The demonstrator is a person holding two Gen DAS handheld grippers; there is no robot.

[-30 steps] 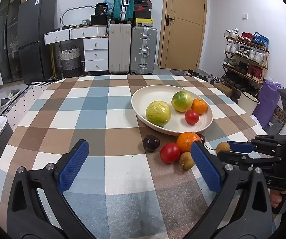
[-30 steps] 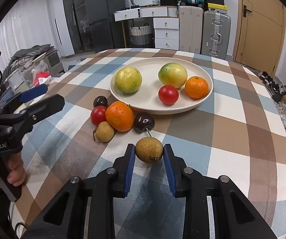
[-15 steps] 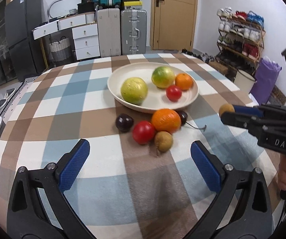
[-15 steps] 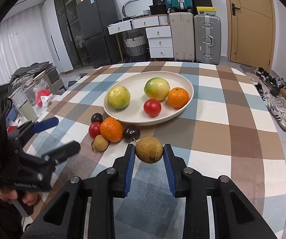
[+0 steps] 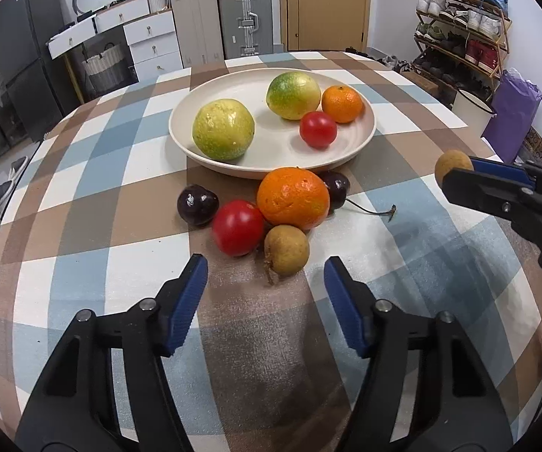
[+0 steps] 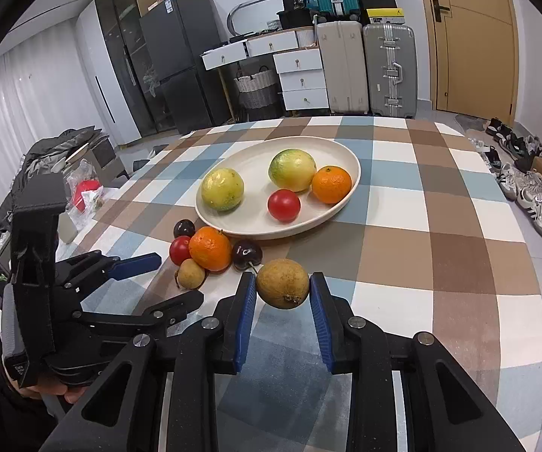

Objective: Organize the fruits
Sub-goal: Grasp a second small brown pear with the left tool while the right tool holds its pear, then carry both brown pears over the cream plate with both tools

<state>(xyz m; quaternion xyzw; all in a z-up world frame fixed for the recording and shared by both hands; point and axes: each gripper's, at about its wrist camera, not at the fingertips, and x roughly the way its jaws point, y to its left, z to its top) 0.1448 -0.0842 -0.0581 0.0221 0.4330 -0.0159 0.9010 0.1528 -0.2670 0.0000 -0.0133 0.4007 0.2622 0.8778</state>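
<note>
A cream plate (image 5: 346, 150) (image 6: 342, 203) on the checked table holds two yellow-green fruits, a small orange and a red tomato. In front of it lie an orange (image 5: 293, 197), a tomato (image 5: 237, 226), two dark plums and a brown longan (image 5: 286, 249). My left gripper (image 5: 265, 293) is open, just short of that longan. My right gripper (image 6: 282, 293) is shut on another brown longan (image 6: 283, 288) and holds it above the table, right of the loose pile; it also shows in the left wrist view (image 5: 453, 167).
The checked tablecloth (image 6: 440, 233) covers a round table. Suitcases (image 6: 388, 67), drawers and a fridge stand behind it. A shoe rack (image 5: 459, 30) and a purple bag (image 5: 512, 116) are at the right. Clutter sits off the table's left edge.
My left gripper has moved forward to the loose pile and its jaws have narrowed a little. My right gripper has lifted the longan higher off the table.
</note>
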